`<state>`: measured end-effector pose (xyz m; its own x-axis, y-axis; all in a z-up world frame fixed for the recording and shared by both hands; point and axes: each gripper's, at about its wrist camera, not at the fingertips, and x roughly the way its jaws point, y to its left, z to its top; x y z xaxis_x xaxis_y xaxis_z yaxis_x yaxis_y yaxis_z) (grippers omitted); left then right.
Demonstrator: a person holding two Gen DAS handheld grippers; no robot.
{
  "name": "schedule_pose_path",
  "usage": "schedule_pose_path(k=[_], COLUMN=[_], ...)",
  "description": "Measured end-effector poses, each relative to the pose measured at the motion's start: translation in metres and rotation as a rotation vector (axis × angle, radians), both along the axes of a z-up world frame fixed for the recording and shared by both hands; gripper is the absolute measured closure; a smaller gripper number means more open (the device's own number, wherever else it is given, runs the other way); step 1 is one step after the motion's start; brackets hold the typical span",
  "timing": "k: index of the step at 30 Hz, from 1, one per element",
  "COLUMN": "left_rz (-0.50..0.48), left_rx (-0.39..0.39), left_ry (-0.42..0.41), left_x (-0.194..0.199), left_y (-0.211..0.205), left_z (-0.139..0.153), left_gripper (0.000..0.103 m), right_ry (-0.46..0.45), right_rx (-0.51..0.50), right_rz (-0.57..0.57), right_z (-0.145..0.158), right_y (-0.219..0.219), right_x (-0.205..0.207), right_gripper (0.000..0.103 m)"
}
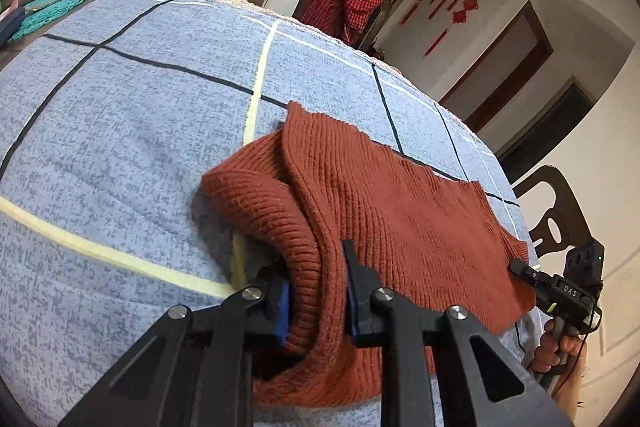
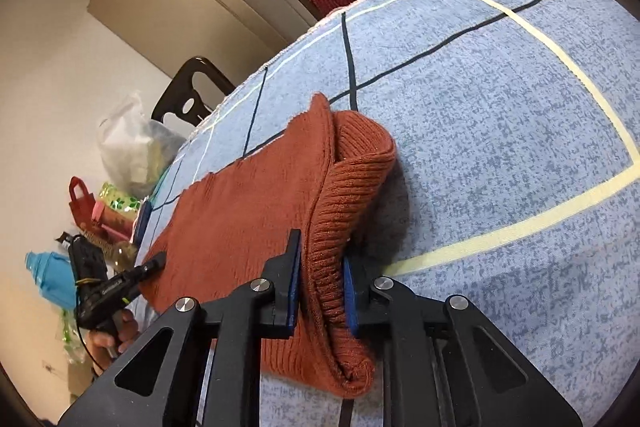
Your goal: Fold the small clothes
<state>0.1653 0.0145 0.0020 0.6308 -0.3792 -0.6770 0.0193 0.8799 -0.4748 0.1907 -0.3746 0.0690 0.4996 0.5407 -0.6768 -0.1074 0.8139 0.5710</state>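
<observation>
Sweater [image 1: 384, 211] of rust-red ribbed knit lies on the blue checked tablecloth [image 1: 120, 131], stretched flat between two grippers, with its ends bunched into thick folds. The left gripper [image 1: 316, 291] pinches the ribbed fold at one end of the sweater between its blue pads [image 1: 283, 311]. The right gripper [image 2: 320, 287] pinches the fold at the other end in the same way. Beyond the sweater, at the far edge of the tablecloth, a red checked cloth [image 1: 344, 1] hangs over a dark chair [image 1: 376, 23].
</observation>
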Motion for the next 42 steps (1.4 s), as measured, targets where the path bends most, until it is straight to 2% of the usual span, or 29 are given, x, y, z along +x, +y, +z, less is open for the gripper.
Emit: schedule_pose_path(k=[4,9,16,18,20,24,27,34,38,42], left_rz=[-0.018,-0.054,-0.105,-0.114,-0.121,-0.087,-0.063,-0.052,-0.008,0.041], left_rx=[0.010,-0.011,-0.039,-0.049,-0.031,-0.010,-0.044,-0.002,0.036,0.102], left_ry=[-0.039,-0.149,-0.247,-0.247,-0.207,-0.042,-0.007,0.003,-0.024,-0.106], left_x=[-0.002,-0.016,-0.070,-0.090,-0.101,-0.096,-0.099,-0.110,-0.123,-0.130], left_y=[-0.005,-0.007,-0.006,-0.005,-0.005,-0.001,0.008,0.007,0.019,0.020], left_z=[0.019,0.062,0.101,0.096,0.076,0.021,0.006,0.007,0.021,0.050], left_gripper=[0.083,0.084,0.084,0.084,0.084,0.084,0.083,0.078,0.077,0.077], right_ry=[-0.008,-0.099,-0.199,-0.197,-0.164,0.013,0.054,0.066,0.054,-0.070], right_rx=[0.020,0.068,0.096,0.101,0.083,0.058,0.051,-0.031,-0.057,-0.143], right_rz=[0.001,0.019,0.059,0.065,0.061,-0.004,-0.035,-0.040,-0.069,-0.086], right_z=[0.009,0.049,0.098,0.096,0.082,0.025,0.008,0.008,0.016,0.048], right_y=[0.001,0.002,0.007,0.004,0.001,-0.016,-0.026,-0.021,-0.030,-0.029], right_x=[0.002,-0.010,-0.058,-0.076,-0.087,-0.090,-0.091,-0.095,-0.105,-0.120], right_gripper=[0.089,0.090,0.090,0.090,0.090,0.090,0.090,0.083,0.083,0.083])
